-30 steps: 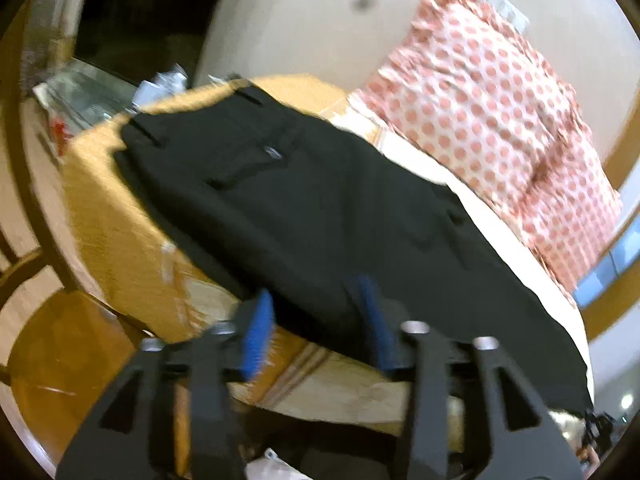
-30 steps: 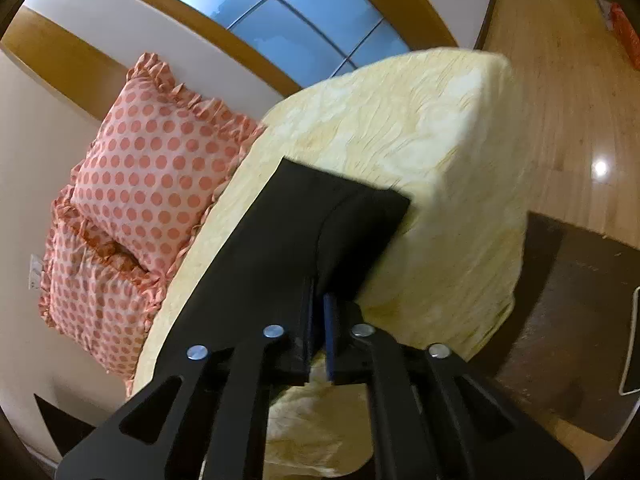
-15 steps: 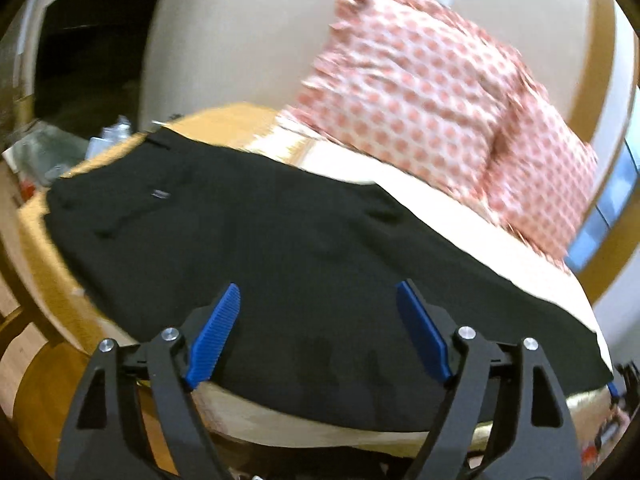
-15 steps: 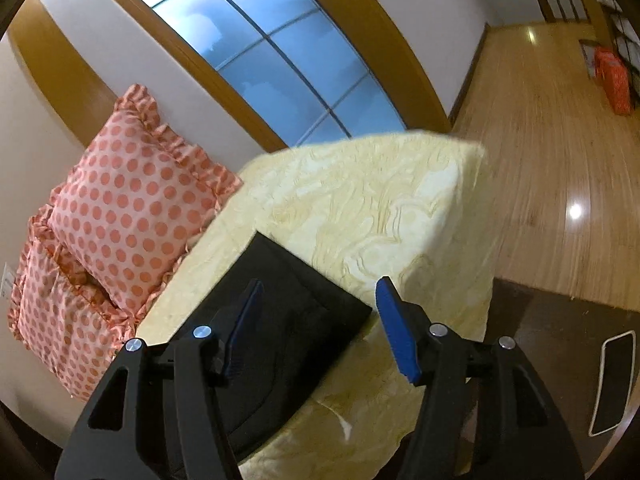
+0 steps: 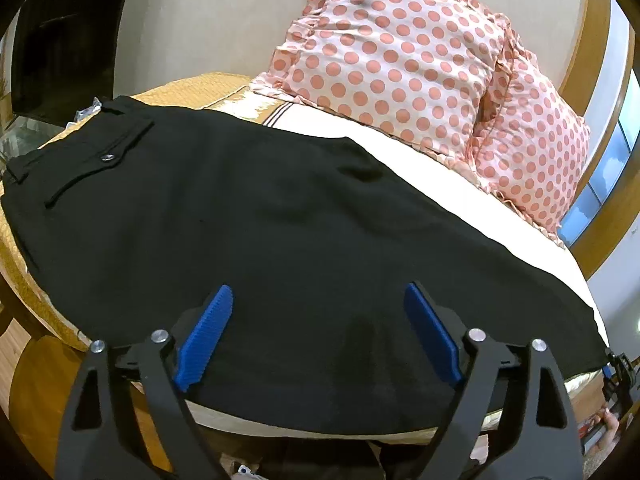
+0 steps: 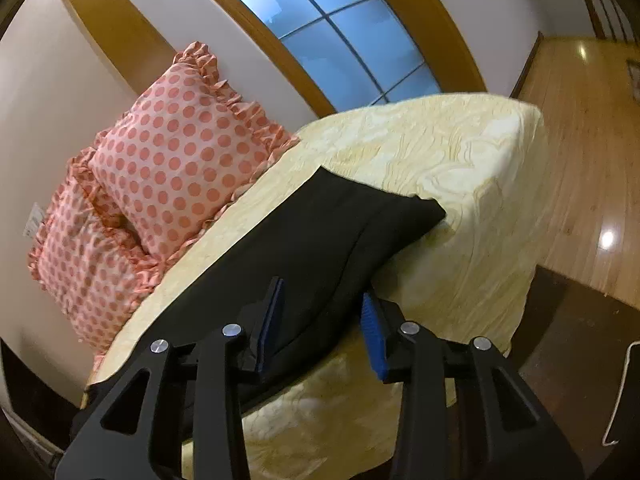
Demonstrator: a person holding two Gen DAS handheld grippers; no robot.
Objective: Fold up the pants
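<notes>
The black pants [image 5: 280, 216] lie flat along the bed [image 6: 460, 168], legs stacked lengthwise. Both the left hand-held gripper [image 5: 318, 332] and right hand-held gripper [image 6: 322, 320] hover apart, gripping nothing. Next, probably: clamp the cuffs, fold toward the waistband.

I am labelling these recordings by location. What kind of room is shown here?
Most likely a bedroom: black pants lie spread on a bed with a yellow cover, two polka-dot pillows lean against the wall, and a large window is behind.

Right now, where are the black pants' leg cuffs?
In the right wrist view the cuffs lie flat on the yellow bedspread, just ahead of the right gripper, right of the polka-dot pillows.
</notes>
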